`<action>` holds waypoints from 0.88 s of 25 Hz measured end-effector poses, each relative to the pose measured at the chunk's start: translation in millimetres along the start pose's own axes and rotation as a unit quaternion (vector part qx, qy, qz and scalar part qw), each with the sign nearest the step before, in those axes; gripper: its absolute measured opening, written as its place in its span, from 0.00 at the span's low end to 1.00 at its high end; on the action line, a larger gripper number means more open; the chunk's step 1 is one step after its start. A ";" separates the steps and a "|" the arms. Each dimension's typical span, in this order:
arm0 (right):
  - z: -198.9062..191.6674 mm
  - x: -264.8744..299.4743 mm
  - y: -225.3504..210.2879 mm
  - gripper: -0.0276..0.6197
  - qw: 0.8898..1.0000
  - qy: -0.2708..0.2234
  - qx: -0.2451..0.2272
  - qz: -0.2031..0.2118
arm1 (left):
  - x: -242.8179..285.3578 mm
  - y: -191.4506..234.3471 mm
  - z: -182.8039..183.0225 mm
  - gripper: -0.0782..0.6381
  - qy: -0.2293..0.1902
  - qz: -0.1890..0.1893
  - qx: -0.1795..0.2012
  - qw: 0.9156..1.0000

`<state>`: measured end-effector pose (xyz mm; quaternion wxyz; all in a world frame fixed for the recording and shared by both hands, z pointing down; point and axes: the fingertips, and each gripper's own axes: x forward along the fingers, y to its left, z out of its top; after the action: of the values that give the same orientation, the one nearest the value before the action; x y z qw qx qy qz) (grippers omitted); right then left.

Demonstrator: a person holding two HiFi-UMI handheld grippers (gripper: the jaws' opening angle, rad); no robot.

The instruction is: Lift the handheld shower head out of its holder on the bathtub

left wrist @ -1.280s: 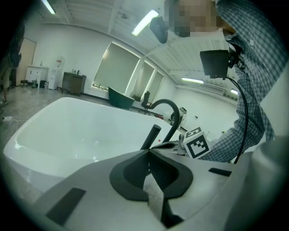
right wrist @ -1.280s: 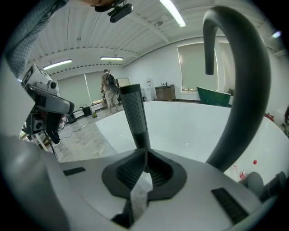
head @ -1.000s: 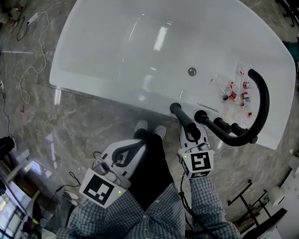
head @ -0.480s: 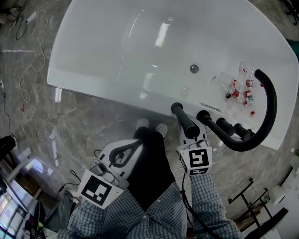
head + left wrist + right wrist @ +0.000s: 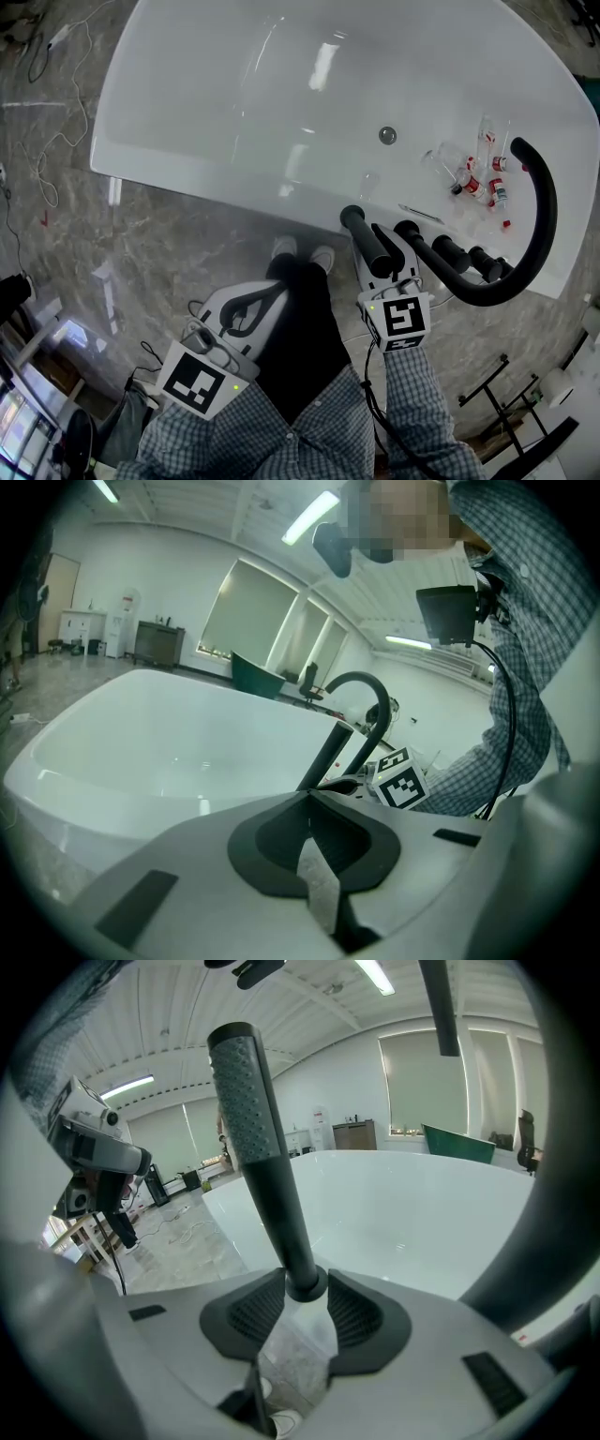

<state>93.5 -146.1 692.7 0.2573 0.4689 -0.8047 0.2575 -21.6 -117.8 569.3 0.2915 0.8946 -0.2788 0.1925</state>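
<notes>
Counting it up: one white bathtub [image 5: 187, 103], one black handheld shower head [image 5: 366, 239], one big curved black spout [image 5: 542, 220], and what looks like three stubby black knobs [image 5: 448, 251] in a row along the tub's near right rim. There's one drain [image 5: 386, 135] on the tub floor. In the tub's far right corner sits a little cluster of small bottles [image 5: 473, 183], several with red caps, too tiny to count properly. There are two hand-held grippers, each with one marker cube, plus a pair of white shoes [image 5: 302, 255] on the grey marble floor [image 5: 169, 244].

There's nothing readable anywhere. The bottle labels are just smudges, and the cubes only carry black-and-white square patterns.

The right gripper [image 5: 384, 261] is at the near rim, and its jaws have just been opening. They now stand well apart on either side of the bottom of the shower head's handle. In the right gripper view the ribbed pads [image 5: 258, 1309] sit just beside the round collar of the holder [image 5: 309, 1288] without squeezing it. The shower head stands upright in that holder, leftmost of the black fittings on the rim.

The left gripper [image 5: 272, 292] hangs over the floor, near the person's legs and well apart from the tub. Its jaw tips are together and nothing is between them.
</notes>
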 end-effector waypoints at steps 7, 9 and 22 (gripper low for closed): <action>15.1 10.7 11.7 0.26 1.000 -0.013 -0.016 0.016 | 2.1 -1.5 -0.9 0.12 0.000 0.000 -0.002 1.000; 16.2 15.8 10.3 0.26 1.000 -0.014 -0.012 0.011 | 2.7 -1.7 -1.8 0.12 -0.001 0.001 -0.004 1.000; 17.7 29.7 7.5 0.25 0.999 0.000 -0.036 -0.005 | 1.6 -2.7 -6.1 0.12 -0.005 0.004 -0.011 1.000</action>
<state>71.1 -173.0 697.9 0.2752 0.4636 -0.8111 0.2269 -19.8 -112.8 573.6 0.2988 0.8913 -0.2858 0.1862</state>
